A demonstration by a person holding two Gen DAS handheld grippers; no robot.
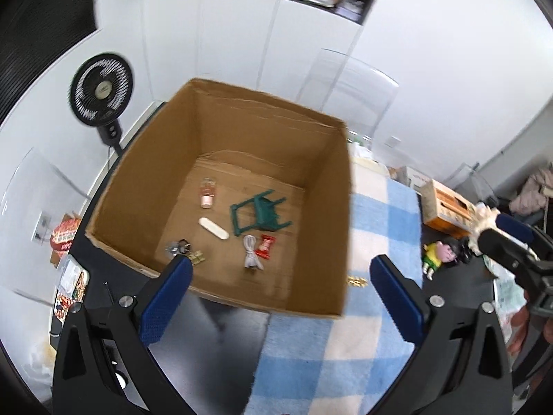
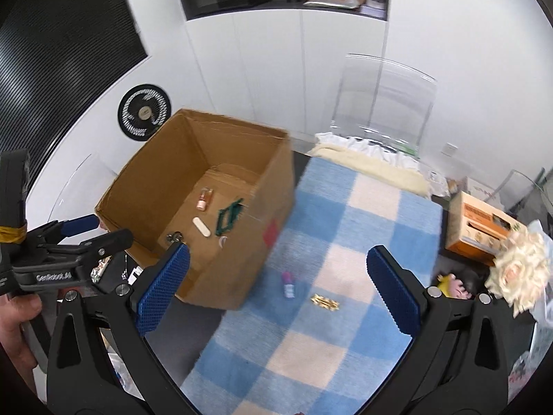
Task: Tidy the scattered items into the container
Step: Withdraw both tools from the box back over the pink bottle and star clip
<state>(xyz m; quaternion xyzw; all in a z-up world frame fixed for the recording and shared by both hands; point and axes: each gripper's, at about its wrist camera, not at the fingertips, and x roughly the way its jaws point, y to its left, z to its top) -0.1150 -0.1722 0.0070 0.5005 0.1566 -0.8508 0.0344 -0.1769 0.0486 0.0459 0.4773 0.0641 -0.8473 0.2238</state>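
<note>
An open cardboard box (image 1: 328, 186) stands on the dark table, its right side on a blue-and-cream checked blanket (image 2: 331, 228). Inside lie a green toy chair (image 1: 261, 215), a small pink bottle (image 1: 207, 192), a white stick (image 1: 213, 228), keys (image 1: 178, 247), a white cable (image 1: 251, 257) and a red wrapper (image 1: 265, 247). On the blanket rest a small purple-capped bottle (image 2: 288, 285) and a gold clip (image 2: 325, 301). My left gripper (image 1: 280, 259) hangs open over the box's near rim, holding nothing. My right gripper (image 2: 278, 249) is open above the blanket, with both loose items lying between its fingers' lines.
A cartoon doll (image 2: 452, 285), a cream flower (image 2: 518, 269) and an orange carton (image 2: 480, 228) sit right of the blanket. A black fan (image 1: 102, 90) stands behind the box to its left. A clear chair (image 2: 383, 100) is at the back. Snack packets (image 1: 65, 238) lie left.
</note>
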